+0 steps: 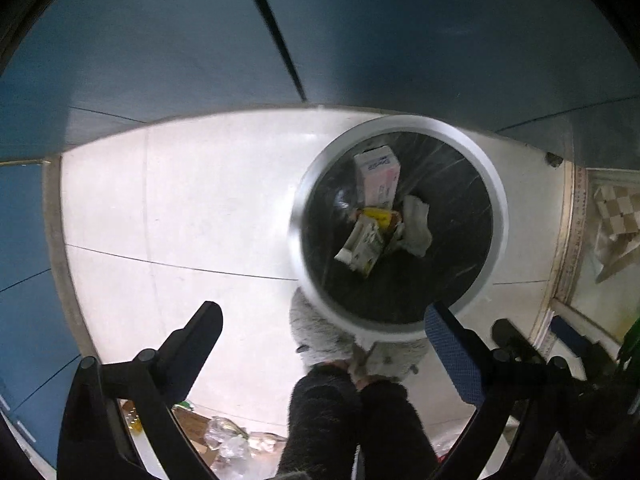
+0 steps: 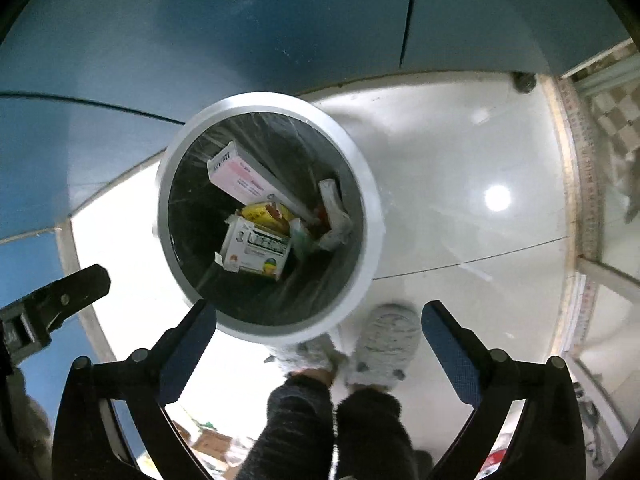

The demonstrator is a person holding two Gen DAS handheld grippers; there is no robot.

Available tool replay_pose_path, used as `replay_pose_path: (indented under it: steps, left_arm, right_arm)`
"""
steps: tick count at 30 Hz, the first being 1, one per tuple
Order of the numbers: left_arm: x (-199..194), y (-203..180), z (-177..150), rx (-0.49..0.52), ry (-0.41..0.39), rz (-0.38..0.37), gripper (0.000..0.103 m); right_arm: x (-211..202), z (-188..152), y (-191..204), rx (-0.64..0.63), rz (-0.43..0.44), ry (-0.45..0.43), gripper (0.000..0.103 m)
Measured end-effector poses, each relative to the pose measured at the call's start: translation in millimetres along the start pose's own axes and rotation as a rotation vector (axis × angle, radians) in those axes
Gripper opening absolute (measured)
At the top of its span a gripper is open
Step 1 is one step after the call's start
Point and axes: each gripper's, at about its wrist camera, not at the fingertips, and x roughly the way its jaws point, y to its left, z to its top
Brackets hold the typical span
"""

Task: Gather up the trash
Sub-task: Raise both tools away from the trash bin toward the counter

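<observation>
Left gripper [image 1: 324, 332] with black, angular fingers on curved black arms joined by round pivot bolts; right gripper [image 2: 316, 328] alike, with textured blue pads [image 2: 450, 354]; fuzzy dark grey trouser legs [image 2: 300, 424]; fluffy pale grey slippers [image 2: 386, 340].

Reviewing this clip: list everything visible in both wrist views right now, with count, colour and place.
Bin: one, white rim, black liner, on the floor by the cabinets.
Pink box: one, pink and white, in the bin, leaning on the far side.
Printed carton: one, white with dark print, in the bin, centre.
Yellow packet: one, yellow, in the bin between box and carton.
Crumpled paper: one, white, in the bin, right side.
Loose litter: several pieces, clear plastic and brown card, on the floor behind the feet.
Cabinets: blue, along the wall.
Floor: white, glossy tiles.
Slippers: two, grey, fluffy, beside the bin.
Left gripper: black with blue pads, open, empty, over the bin's near edge.
Right gripper: the same, open, empty.
</observation>
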Motion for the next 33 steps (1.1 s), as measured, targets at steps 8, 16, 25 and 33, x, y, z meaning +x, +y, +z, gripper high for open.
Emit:
replay_pose_path:
  steps: [8, 16, 25, 33]
  left_arm:
    - [-56, 4, -40, 0.034, -0.035, 0.039, 0.103]
    - [-133, 6, -74, 0.046, -0.074, 0.024, 0.103]
    - [-236, 14, -111, 0.032, -0.12, -0.026, 0.103]
    - [-330, 27, -134, 0.091, -0.198, -0.053, 0.103]
  right_arm:
    - [-71, -23, 9, -0.041, -0.058, -0.027, 0.103]
    - [-181, -53, 19, -0.074, -0.083, -0.105, 0.103]
    - [-306, -84, 30, -0.075, -0.077, -0.15, 0.103]
    - [-419, -121, 53, -0.053, -0.036, -0.159, 0.103]
